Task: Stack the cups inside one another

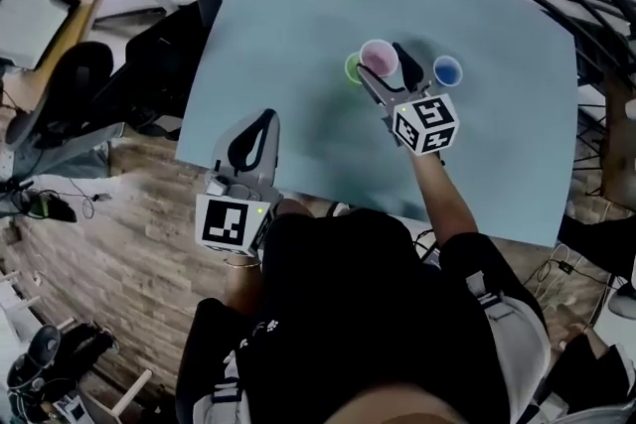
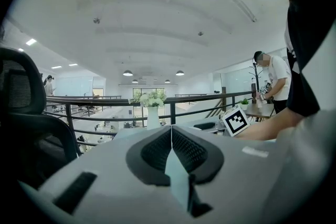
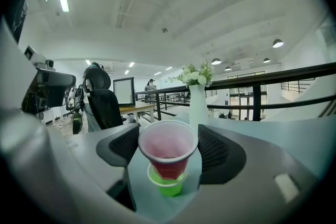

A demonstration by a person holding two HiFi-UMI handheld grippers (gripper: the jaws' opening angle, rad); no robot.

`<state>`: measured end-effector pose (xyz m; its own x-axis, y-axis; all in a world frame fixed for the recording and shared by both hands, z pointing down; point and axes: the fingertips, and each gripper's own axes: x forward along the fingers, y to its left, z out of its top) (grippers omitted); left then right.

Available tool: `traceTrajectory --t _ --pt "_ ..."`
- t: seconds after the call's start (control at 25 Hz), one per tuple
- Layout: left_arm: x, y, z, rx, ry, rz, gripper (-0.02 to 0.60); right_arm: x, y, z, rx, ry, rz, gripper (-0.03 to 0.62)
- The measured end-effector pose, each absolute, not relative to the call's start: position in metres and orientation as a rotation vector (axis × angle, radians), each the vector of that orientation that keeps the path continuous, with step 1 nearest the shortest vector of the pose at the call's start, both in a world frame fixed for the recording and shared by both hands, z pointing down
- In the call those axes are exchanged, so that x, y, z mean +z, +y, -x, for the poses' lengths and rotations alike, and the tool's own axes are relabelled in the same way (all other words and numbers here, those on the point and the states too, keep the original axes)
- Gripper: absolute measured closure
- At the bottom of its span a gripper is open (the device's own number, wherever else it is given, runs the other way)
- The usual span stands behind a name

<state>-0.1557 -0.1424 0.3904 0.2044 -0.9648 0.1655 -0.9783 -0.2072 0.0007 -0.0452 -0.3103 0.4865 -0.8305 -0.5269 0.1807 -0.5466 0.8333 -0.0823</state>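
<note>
One pink cup [image 3: 168, 144] is held upright between the right gripper [image 3: 168, 150] jaws, directly above the green cup [image 3: 167, 185]; a straight descent is indicated. The left gripper [image 2: 171, 147] is closed on nothing, well apart.

My left gripper [image 1: 260, 122] sits left of centre in the head view, jaws pressed together with nothing between them. My right arm [image 1: 447, 204] reaches up the frame, and my right gripper [image 1: 383, 65] clamps the pink cup [image 3: 168, 147].
</note>
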Motion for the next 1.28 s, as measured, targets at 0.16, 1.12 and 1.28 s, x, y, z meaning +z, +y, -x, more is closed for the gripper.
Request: traceTrajectory --t 0.16,1.12,1.28 --pt "0.39 -0.145 0.165 0.191 -1.9 -2.354 0.592 0.5 -0.311 0.056 0.203 -2.825 -0.825 0.241" --pt "0.389 -0.143 0.175 0.206 -1.877 -2.369 0.592 0.555 -0.305 0.066 0.192 -2.654 -0.795 0.238" --pt "0.388 -0.144 0.177 0.209 -1.878 -2.364 0.592 0.556 -0.307 0.067 0.19 -2.648 -0.795 0.238"
